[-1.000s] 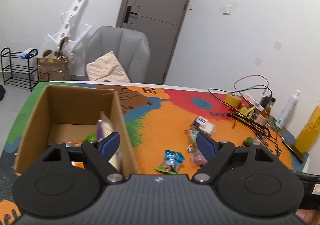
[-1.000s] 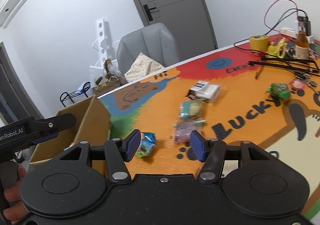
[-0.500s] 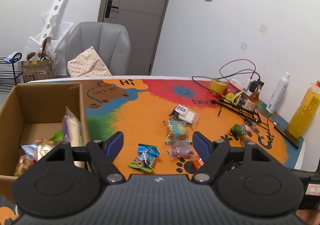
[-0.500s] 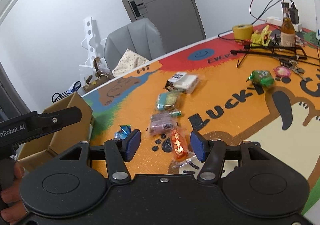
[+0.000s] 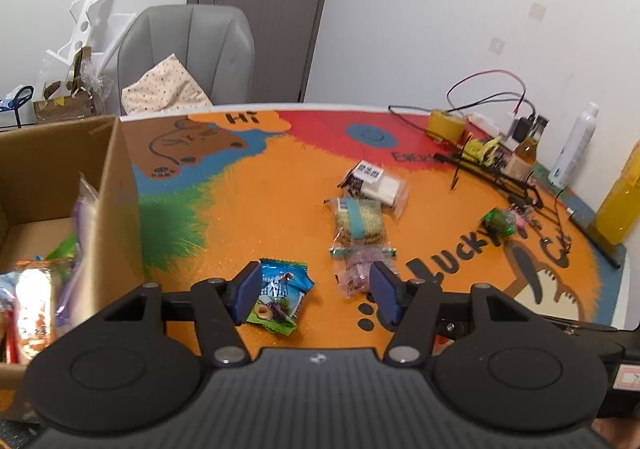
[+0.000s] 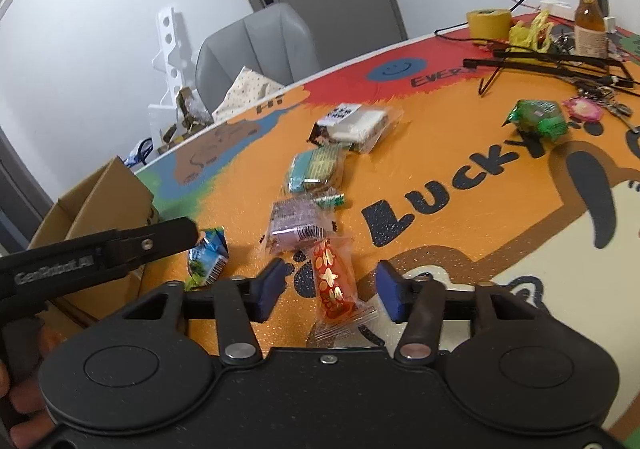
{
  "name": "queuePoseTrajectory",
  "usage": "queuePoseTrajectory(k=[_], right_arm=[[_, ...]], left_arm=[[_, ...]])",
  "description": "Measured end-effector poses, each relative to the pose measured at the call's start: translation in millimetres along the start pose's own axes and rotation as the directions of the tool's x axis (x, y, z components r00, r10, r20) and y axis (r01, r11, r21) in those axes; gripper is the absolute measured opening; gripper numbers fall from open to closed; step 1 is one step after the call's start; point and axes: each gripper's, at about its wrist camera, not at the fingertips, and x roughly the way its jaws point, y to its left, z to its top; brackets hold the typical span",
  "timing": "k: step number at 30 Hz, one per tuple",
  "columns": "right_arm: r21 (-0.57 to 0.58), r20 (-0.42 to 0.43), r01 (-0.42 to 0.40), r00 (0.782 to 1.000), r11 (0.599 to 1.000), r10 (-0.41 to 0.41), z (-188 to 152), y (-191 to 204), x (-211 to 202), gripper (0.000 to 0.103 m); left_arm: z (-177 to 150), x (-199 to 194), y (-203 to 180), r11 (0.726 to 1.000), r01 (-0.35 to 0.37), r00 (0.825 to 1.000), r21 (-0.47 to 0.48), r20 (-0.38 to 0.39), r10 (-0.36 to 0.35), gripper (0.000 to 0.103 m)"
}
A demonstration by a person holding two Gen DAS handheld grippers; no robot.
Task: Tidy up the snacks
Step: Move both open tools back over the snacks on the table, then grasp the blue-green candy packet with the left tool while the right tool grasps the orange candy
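Covering the table (image 5: 256,209), a colourful mat holds scattered snacks, cardboard box (image 5: 116,209) at left, both claws parted, closing, unclamped.

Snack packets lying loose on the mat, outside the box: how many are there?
6: blue packet, red candy, purple packet, teal packet, white packet, green packet far right. More may be hidden.

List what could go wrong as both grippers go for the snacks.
The left gripper, jaws just closing, frames the blue packet off-centre; it may pinch one edge and slip. The red candy between the right gripper touches the purple packet, which could drag along. The tools work close together and might collide.
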Motion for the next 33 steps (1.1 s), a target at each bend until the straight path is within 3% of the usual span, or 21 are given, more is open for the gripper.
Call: queuePoseTrajectory(k=[4, 9, 11, 15, 17, 19, 26, 33], right_arm=[[-0.001, -0.013, 0.001, 1.000, 1.000, -0.001, -0.1, -6.6, 3.7, 0.021], [0.015, -0.005, 0.024, 1.000, 1.000, -0.023, 3.8, -15.1, 2.6, 0.021], [0.010, 0.002, 0.031, 1.000, 0.999, -0.031, 3.1, -14.3, 2.0, 0.026], [-0.061, 0.029, 0.062, 0.998, 0.996, -0.061, -4.3, -4.3, 2.0, 0.030], [-0.068, 0.039, 0.068, 0.997, 0.995, -0.065, -5.7, -3.6, 1.5, 0.030], [-0.048, 0.041, 0.073, 0.997, 0.996, -0.071, -3.3, -6.9, 1.0, 0.022], [0.022, 0.059, 0.062, 0.996, 0.998, -0.063, -5.3, -13.1, -9.5, 0.018], [0.055, 0.110, 0.087, 0.990, 0.995, -0.093, -7.1, -14.0, -24.6, 0.018]], left_arm=[[-1.7, 18.3, 1.8, 1.000, -0.024, 0.999, 0.004, -0.022, 0.024, 0.056], [-5.5, 35.0, 6.7, 0.999, -0.053, 0.997, -0.002, -0.051, 0.053, 0.052], [-9.0, 39.4, 6.3, 0.998, -0.059, 0.996, 0.003, -0.061, 0.059, 0.049], [-16.7, 44.2, 5.3, 0.998, -0.065, 0.994, 0.021, -0.091, 0.067, 0.043], [-20.2, 43.3, 2.3, 0.996, -0.073, 0.994, 0.045, -0.081, 0.076, 0.043], [-22.3, 43.2, 0.3, 0.995, -0.079, 0.994, 0.060, -0.070, 0.083, 0.040], [-22.0, 33.8, -3.2, 0.998, -0.033, 0.998, 0.054, -0.057, 0.036, 0.028], [-25.7, 26.4, -9.4, 0.998, 0.041, 0.998, 0.042, -0.049, -0.039, 0.027]])
